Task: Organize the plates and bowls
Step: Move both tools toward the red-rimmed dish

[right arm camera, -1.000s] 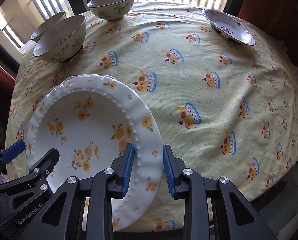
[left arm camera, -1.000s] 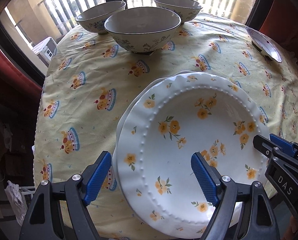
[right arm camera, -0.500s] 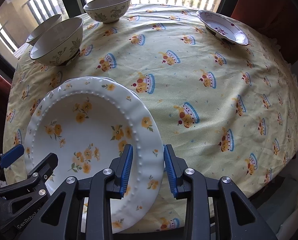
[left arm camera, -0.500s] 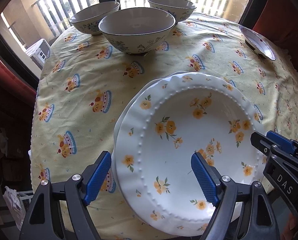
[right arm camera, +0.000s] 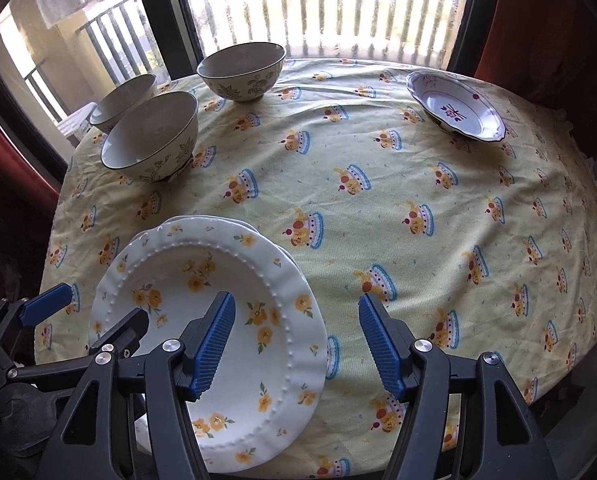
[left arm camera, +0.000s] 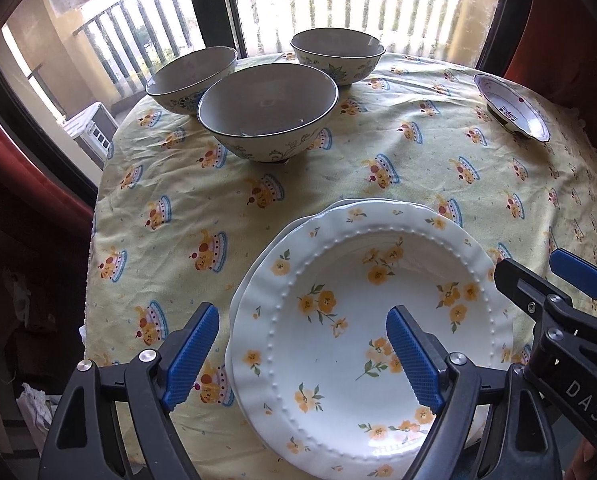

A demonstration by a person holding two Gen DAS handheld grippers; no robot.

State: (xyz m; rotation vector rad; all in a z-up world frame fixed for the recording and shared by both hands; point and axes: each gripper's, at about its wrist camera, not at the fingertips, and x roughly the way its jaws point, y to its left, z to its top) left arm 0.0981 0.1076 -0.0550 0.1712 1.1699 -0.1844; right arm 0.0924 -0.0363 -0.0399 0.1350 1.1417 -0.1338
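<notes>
On the near edge of the round table's yellow tablecloth [right arm camera: 378,184], the yellow-flowered plate [left arm camera: 362,332] sits stacked on another white plate [left arm camera: 282,232]; only a sliver of the lower rim shows at the upper left of the top one.

Left gripper [left arm camera: 302,350]: jaws wide apart, blue pads straddling the left rim of the flowered plate. One pad is outside the rim over the cloth, the other over the plate's well. Neither presses on the plate, so nothing is held.

Right gripper [right arm camera: 294,344]: jaws have just been opening and now stand well apart, straddling the plate's right rim. Left pad is over the plate's interior, right pad over bare cloth. The rim lies between the pads but is not gripped; the plate is free.

Each gripper shows in the other's view: the right one at the right edge of the left wrist view, the left one at the lower left of the right wrist view.

Far side of the table, by the window: three floral bowls close together. Near bowl [left arm camera: 268,114] is in front, left bowl [left arm camera: 192,78] behind it to the left, back bowl [left arm camera: 336,56] behind to the right. They stand just beside each other, contact unclear.

A small white dish with a purple pattern [right arm camera: 456,106] sits alone at the far right, well apart from the bowls and the plate stack.
</notes>
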